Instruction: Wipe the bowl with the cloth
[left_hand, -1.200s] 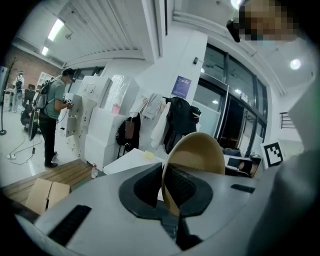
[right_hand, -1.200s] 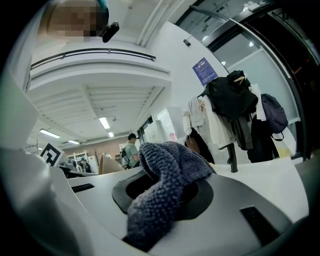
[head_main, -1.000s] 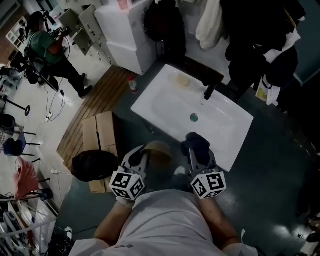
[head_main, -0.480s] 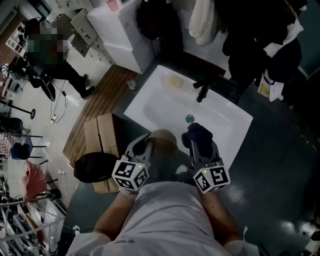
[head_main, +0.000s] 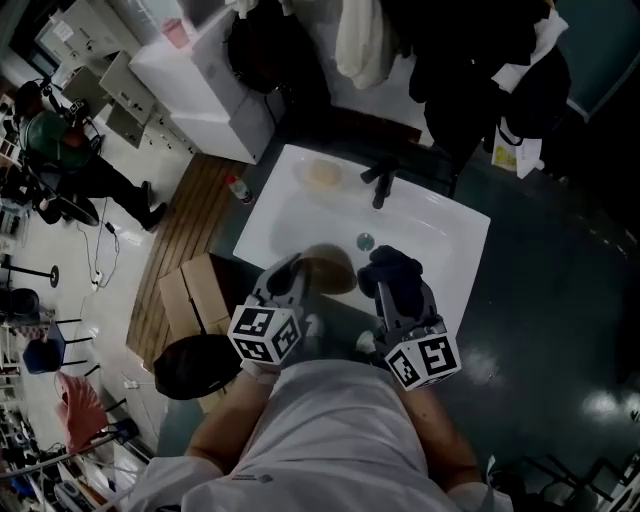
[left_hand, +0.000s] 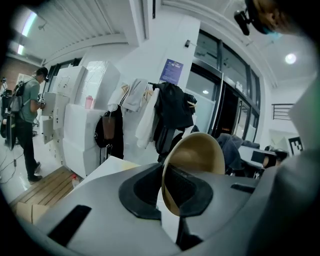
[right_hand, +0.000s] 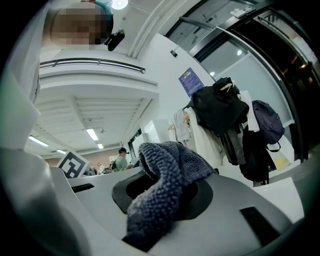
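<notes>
- Two grippers are hovering at the front edge of the white sink (head_main: 445, 235).
- The left gripper (head_main: 288, 278) is clamping the rim of the tan bowl (head_main: 330, 272), holding it tilted on edge.
- The right gripper (head_main: 395, 288) is pinching the dark blue cloth (head_main: 392, 265), which is bunching up just right of the bowl.

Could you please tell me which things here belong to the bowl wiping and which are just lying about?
Part of the job:
- bowl, gripped by the left gripper
- cloth, gripped by the right gripper
- sink, beneath both

Just lying about:
- faucet
- bottle on the floor
- cardboard boxes
- black bag
- hanging clothes
</notes>
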